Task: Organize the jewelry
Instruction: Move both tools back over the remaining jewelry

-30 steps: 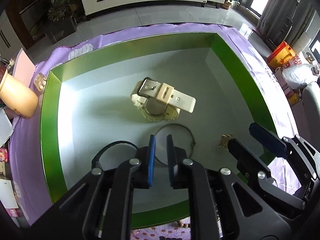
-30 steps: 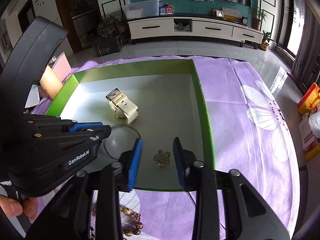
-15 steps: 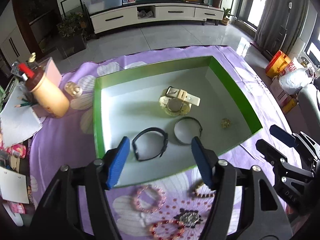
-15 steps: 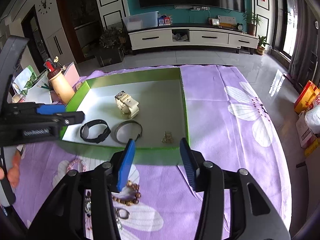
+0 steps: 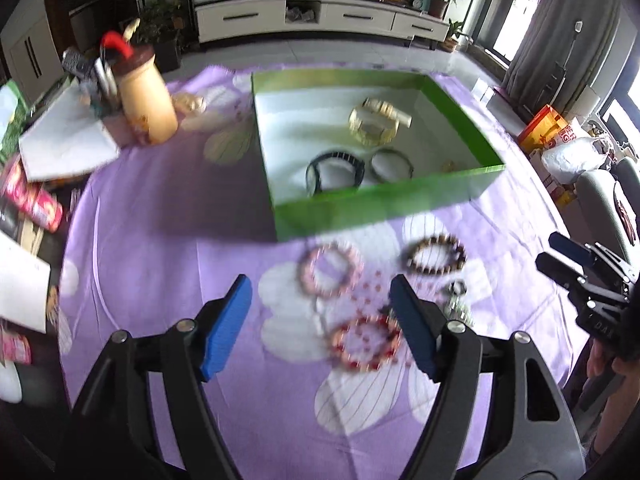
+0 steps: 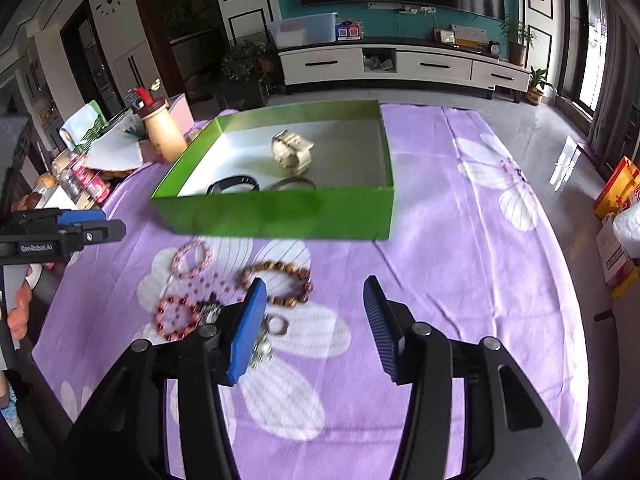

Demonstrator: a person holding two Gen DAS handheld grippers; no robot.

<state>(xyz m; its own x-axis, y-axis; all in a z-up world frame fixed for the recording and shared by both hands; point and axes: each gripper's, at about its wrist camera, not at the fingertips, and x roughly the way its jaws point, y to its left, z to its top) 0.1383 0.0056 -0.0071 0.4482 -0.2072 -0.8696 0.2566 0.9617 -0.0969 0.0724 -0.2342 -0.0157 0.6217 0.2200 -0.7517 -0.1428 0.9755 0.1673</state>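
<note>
A green box stands on the purple cloth. It holds a cream watch, a black band, a thin dark bangle and a small gold piece. In front of the box lie a pink bead bracelet, a brown bead bracelet, a red bead bracelet and small silver pieces. My left gripper is open and empty above the cloth. My right gripper is open and empty.
A tan pen holder stands left of the box, with papers and packets beside it. The table edge runs along the right, with bags on the floor beyond.
Both grippers have pulled back out of the box and toward me. The left gripper opened from nearly shut. The black band and bangle stay in the box.
</note>
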